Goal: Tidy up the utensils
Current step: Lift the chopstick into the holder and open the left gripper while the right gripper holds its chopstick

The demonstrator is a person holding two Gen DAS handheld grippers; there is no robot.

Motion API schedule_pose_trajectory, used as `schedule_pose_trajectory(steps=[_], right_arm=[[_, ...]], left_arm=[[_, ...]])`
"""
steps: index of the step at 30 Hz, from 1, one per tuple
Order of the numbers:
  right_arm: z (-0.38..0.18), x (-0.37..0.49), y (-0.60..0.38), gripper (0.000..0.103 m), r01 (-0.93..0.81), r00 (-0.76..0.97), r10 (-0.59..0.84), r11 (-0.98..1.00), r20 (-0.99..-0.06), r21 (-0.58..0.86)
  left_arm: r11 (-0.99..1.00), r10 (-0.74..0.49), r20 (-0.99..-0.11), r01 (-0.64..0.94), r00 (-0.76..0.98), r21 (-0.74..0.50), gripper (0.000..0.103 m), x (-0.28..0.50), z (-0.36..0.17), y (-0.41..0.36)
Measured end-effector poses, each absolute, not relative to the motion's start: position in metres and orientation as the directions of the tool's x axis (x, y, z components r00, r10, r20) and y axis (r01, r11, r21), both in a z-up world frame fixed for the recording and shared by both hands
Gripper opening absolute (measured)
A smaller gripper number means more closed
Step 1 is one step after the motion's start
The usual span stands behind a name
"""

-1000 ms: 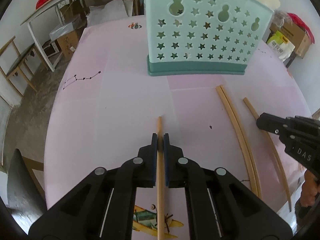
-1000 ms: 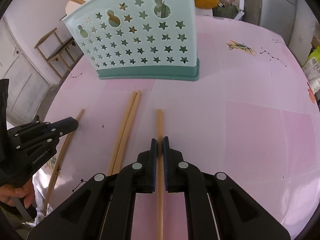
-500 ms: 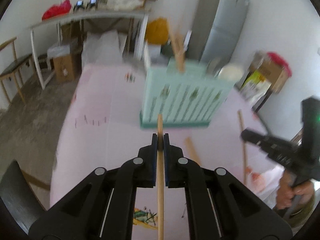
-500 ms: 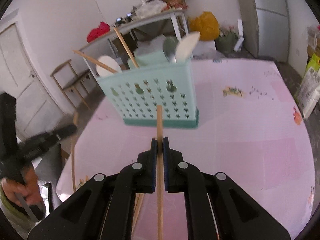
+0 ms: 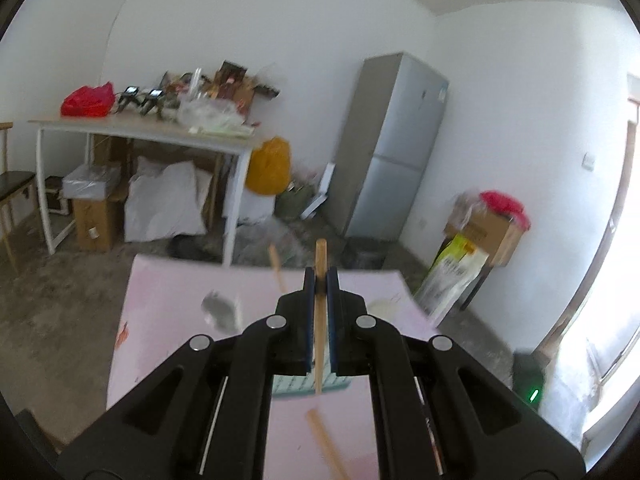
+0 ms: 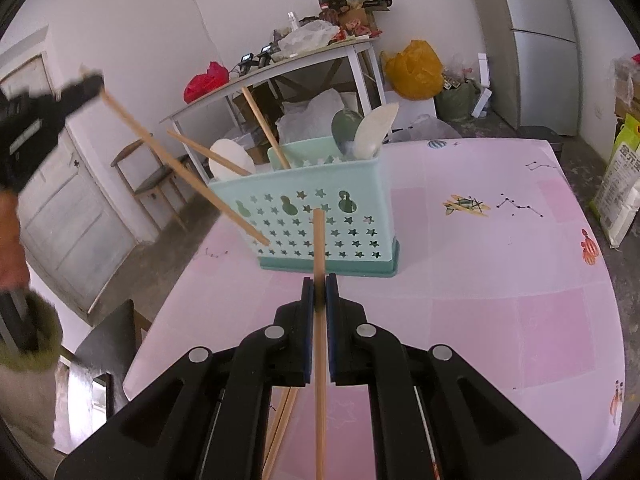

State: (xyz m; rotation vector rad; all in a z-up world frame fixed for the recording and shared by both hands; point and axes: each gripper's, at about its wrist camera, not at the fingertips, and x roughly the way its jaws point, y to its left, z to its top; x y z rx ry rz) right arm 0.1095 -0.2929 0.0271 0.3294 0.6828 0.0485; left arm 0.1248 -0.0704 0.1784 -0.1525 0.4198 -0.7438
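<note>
On the pink table [image 6: 480, 300] stands the mint utensil holder [image 6: 320, 220]; above it, the left gripper [image 5: 320, 280] and right gripper [image 6: 320, 284] each pinch one wooden chopstick [image 6: 319, 320], lifted clear.

Six wooden chopsticks [image 6: 319, 248], three spoons [image 6: 376, 130], one mint utensil basket [image 6: 360, 184], one pink table [image 6: 500, 280]

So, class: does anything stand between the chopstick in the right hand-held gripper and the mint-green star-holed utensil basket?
Nothing visible does. The wooden chopstick in the right hand-held gripper faces the mint-green star-holed utensil basket across bare pink tablecloth.
</note>
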Motion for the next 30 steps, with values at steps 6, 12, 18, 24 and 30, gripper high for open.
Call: schedule_pose_trajectory(steps=[6,12,18,24,30], right_arm=[[0.028,0.106,-0.297,0.006,0.073,0.781,0.147,0.944,-0.608,0.322],[0.030,0.103,-0.299,0.006,0.078,0.783,0.144,0.942,-0.606,0.325],[0.030,0.103,-0.299,0.006,0.080,0.782,0.145,0.942,-0.606,0.327],[0.030,0.102,-0.299,0.006,0.082,0.779,0.140,0.943,-0.611,0.321],[0.032,0.101,-0.298,0.006,0.090,0.786,0.128,0.944,-0.605,0.317]], left_arm=[[0.706,-0.707,-0.228,0.645,0.670,-0.294,0.004,0.144,0.213,-0.090],[0.729,-0.677,-0.169,0.623,0.716,-0.282,0.004,0.160,0.218,-0.108],[0.758,-0.647,-0.216,0.585,0.731,-0.290,0.004,0.184,0.176,-0.124],[0.770,-0.636,-0.336,0.547,0.694,-0.327,0.005,0.193,0.128,-0.124],[0.772,-0.636,-0.359,0.566,0.683,-0.291,0.026,0.167,0.116,-0.108]])
